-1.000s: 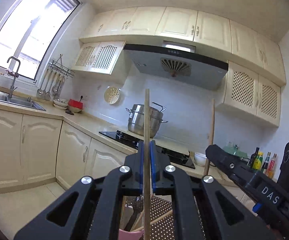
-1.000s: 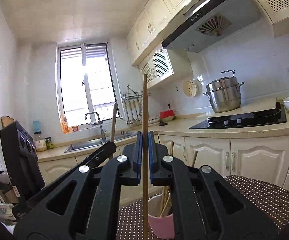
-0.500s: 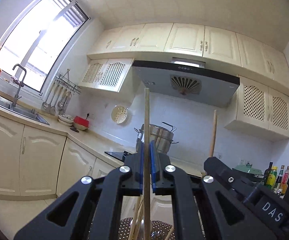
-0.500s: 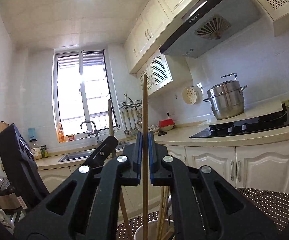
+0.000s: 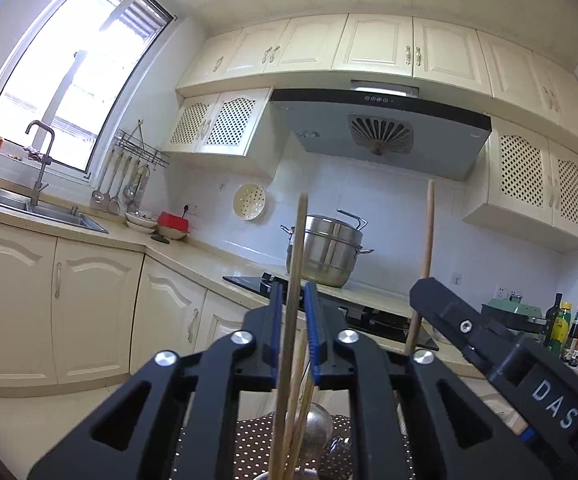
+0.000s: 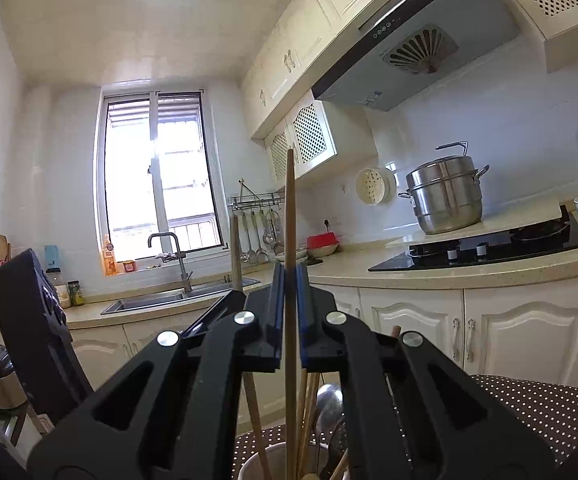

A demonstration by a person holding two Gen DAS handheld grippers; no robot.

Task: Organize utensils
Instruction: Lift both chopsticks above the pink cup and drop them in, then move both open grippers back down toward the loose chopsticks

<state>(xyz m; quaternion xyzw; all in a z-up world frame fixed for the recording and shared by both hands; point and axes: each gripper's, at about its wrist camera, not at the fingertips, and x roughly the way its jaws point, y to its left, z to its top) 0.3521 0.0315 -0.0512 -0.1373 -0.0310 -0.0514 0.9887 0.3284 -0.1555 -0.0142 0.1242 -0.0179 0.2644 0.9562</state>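
The brown cloth with white dots (image 6: pixel 529 404) covers the desk, and on it stands the pale round cup (image 6: pixel 249 462). The cup already holds several wooden sticks and a shiny metal ladle (image 6: pixel 329 400).

Above the cup, the left hand-held gripper (image 5: pixel 293 292) has changed within the last second. Before, its blue pads were pressed on a thin wooden chopstick (image 5: pixel 297 256); now its jaws are opening. The chopstick is between the pads but free of them. It leans a little, and its lower end goes down among the sticks in the cup.

The right hand-held gripper (image 6: pixel 289 276) is not changed. Its jaws are pressed together and pinch a second wooden chopstick (image 6: pixel 290 208), which stands upright over the same cup.

I judge that the left chopstick is just being delivered, so one utensil is sorted. The right one is probably next to be let go, because it is already over the cup.
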